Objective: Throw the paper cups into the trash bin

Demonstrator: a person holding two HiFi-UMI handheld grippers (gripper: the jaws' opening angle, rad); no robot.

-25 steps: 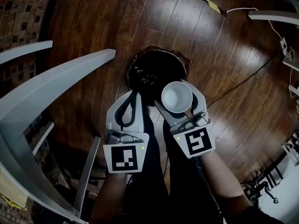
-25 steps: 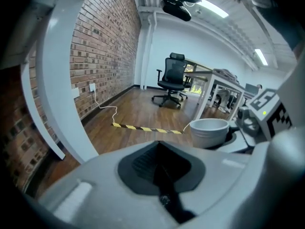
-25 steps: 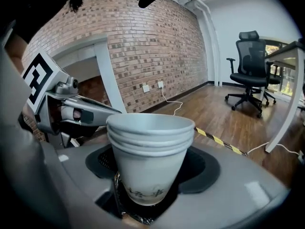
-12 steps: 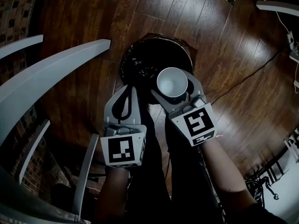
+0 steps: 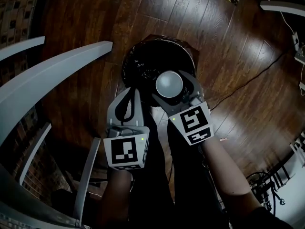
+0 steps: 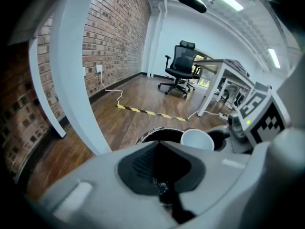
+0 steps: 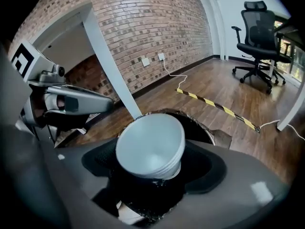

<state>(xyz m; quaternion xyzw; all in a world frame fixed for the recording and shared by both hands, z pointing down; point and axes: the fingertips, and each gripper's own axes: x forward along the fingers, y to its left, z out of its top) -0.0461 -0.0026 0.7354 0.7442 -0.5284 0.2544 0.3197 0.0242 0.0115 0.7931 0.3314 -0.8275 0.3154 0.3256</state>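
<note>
I stood in an office: swivel chair (image 6: 179,73) and white desks (image 6: 208,93) at the back, brick wall (image 6: 114,27) with a socket (image 6: 98,69), wood floor (image 5: 248,80), strip lights (image 6: 229,0) overhead.

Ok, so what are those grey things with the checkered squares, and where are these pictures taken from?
They are hand-held grippers, one in each of a person's hands. One camera sits on the person's head, looking down; one rides on each gripper, looking along its jaws. On the wooden floor stands a black-lined trash bin. The jaws of the right gripper have just been opening around a stack of paper cups, tipped above the bin. The jaws of the left gripper are shut.
</note>
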